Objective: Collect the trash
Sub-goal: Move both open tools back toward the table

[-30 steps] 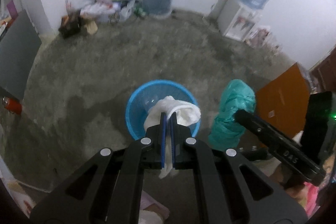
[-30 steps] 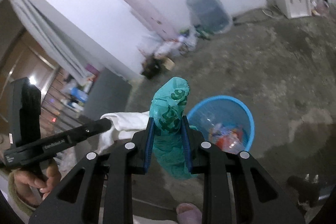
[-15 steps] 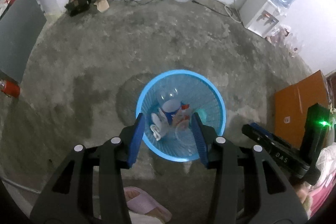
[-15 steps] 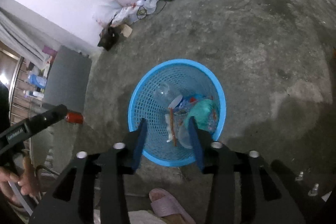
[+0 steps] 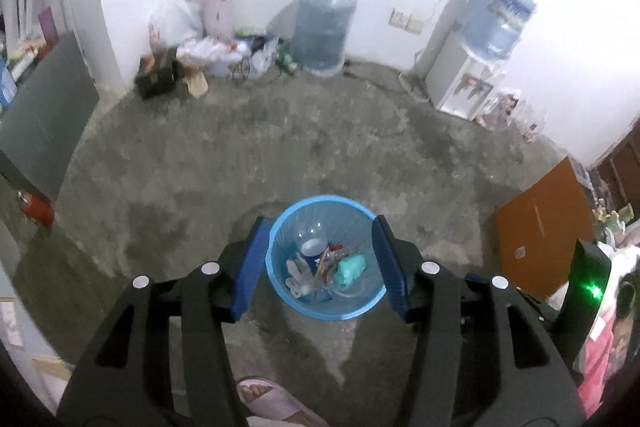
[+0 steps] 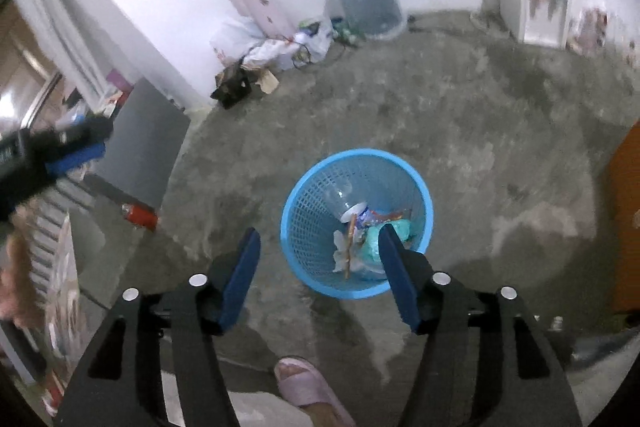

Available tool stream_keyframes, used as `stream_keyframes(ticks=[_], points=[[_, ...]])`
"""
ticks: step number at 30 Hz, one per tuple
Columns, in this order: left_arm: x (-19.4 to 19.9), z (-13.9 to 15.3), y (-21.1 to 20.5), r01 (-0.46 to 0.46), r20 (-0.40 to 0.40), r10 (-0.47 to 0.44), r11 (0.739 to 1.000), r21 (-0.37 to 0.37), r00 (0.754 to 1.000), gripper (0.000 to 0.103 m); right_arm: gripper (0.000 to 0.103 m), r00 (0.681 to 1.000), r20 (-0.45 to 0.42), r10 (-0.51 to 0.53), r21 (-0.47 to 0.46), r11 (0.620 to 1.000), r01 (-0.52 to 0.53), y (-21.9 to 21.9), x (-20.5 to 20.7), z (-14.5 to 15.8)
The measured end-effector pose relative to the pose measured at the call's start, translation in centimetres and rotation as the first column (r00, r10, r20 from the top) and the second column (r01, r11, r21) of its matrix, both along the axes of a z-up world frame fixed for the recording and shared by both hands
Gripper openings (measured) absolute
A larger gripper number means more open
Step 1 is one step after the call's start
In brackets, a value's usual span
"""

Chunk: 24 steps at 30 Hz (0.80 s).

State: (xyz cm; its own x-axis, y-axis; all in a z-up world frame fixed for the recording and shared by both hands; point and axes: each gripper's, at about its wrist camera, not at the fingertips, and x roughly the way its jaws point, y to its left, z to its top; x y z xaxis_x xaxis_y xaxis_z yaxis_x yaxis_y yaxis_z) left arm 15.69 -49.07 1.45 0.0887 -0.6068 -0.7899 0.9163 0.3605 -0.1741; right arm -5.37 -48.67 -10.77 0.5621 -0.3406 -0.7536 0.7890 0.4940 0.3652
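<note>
Blue basket (image 5: pixel 280 283) holding trash, left hand-held gripper (image 5: pixel 318 267) and right hand-held gripper (image 6: pixel 318 277) above it, jaws opening, empty

The left gripper (image 5: pixel 318 265) points steeply downward, its two blue-padded fingers (image 5: pixel 249 269) spread apart with nothing between them; its jaws are opening. The right gripper (image 6: pixel 318 277) also tilts steeply down, blue pads (image 6: pixel 239 277) parted and empty, and its jaws are opening too. In the right wrist view the left gripper's black body shows blurred at the left edge, with part of the person's hand (image 6: pixel 18 267) below it. A foot in a pink slipper (image 6: pixel 310 385) stands below the right gripper.
</note>
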Motion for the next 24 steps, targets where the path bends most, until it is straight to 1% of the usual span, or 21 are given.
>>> stream_keyframes(ticks=[1,3,6,7,9,11,12,13,15,17,18,19,21,22,24], points=[[-0.4,1.4,1.2,0.000,0.013,0.001,1.000,-0.020,1.000,0.050,0.068,1.000,-0.011,0.013,-0.020,1.000,-0.013,0.8,0.0,0.9],[-0.7,3.2,2.9,-0.004,0.019,0.005,0.999,-0.050,1.000,0.051,0.071,0.999,-0.026,0.041,-0.066,0.997,-0.043,2.4,0.0,3.1],[-1.2,6.1,6.7,-0.025,0.034,0.029,0.995,-0.100,0.999,0.058,0.081,0.999,-0.013,0.044,-0.113,0.993,-0.046,4.2,0.0,6.1],[-1.3,7.1,8.3,-0.034,0.047,0.040,0.993,-0.117,0.998,0.060,0.085,0.999,0.006,0.051,-0.131,0.990,-0.049,5.2,-0.1,7.6],[-1.7,9.0,11.6,-0.043,0.086,0.056,0.989,-0.141,0.995,0.066,0.092,0.998,0.009,0.069,-0.169,0.983,-0.066,6.8,0.1,9.5],[-2.0,10.3,14.7,-0.059,0.118,0.079,0.985,-0.161,0.990,0.072,0.094,0.997,-0.020,0.071,-0.234,0.969,-0.074,8.6,0.5,11.2],[-2.0,10.7,16.0,-0.069,0.128,0.091,0.983,-0.171,0.988,0.073,0.096,0.997,-0.039,0.065,-0.269,0.960,-0.073,9.4,0.8,11.8],[-2.0,11.5,18.5,-0.094,0.138,0.121,0.977,-0.190,0.983,0.075,0.096,0.996,-0.068,0.065,-0.312,0.947,-0.083,10.7,1.3,12.5],[-1.7,12.3,21.5,-0.131,0.133,0.162,0.968,-0.213,0.978,0.078,0.096,0.992,-0.106,0.073,-0.341,0.934,-0.106,12.1,2.2,13.1],[-1.2,12.9,25.7,-0.191,0.114,0.224,0.950,-0.246,0.968,0.079,0.096,0.982,-0.169,0.085,-0.368,0.919,-0.143,13.8,3.8,13.7],[-1.1,13.1,28.2,-0.227,0.111,0.263,0.937,-0.264,0.958,0.079,0.096,0.979,-0.180,0.095,-0.383,0.910,-0.159,14.4,4.0,13.9],[-1.0,13.2,29.8,-0.251,0.113,0.290,0.928,-0.276,0.950,0.079,0.096,0.974,-0.195,0.114,-0.408,0.894,-0.186,15.3,4.5,14.1],[-1.1,13.4,33.4,-0.315,0.122,0.365,0.899,-0.305,0.923,0.079,0.096,0.962,-0.219,0.161,-0.474,0.844,-0.250,17.7,5.4,14.7],[-1.2,13.4,35.8,-0.355,0.130,0.413,0.878,-0.321,0.902,0.080,0.096,0.957,-0.223,0.188,-0.500,0.820,-0.278,18.8,5.8,15.0],[-1.6,13.2,39.8,-0.419,0.142,0.489,0.838,-0.349,0.861,0.081,0.096,0.945,-0.209,0.251,-0.521,0.789,-0.325,20.6,6.3,15.4]])
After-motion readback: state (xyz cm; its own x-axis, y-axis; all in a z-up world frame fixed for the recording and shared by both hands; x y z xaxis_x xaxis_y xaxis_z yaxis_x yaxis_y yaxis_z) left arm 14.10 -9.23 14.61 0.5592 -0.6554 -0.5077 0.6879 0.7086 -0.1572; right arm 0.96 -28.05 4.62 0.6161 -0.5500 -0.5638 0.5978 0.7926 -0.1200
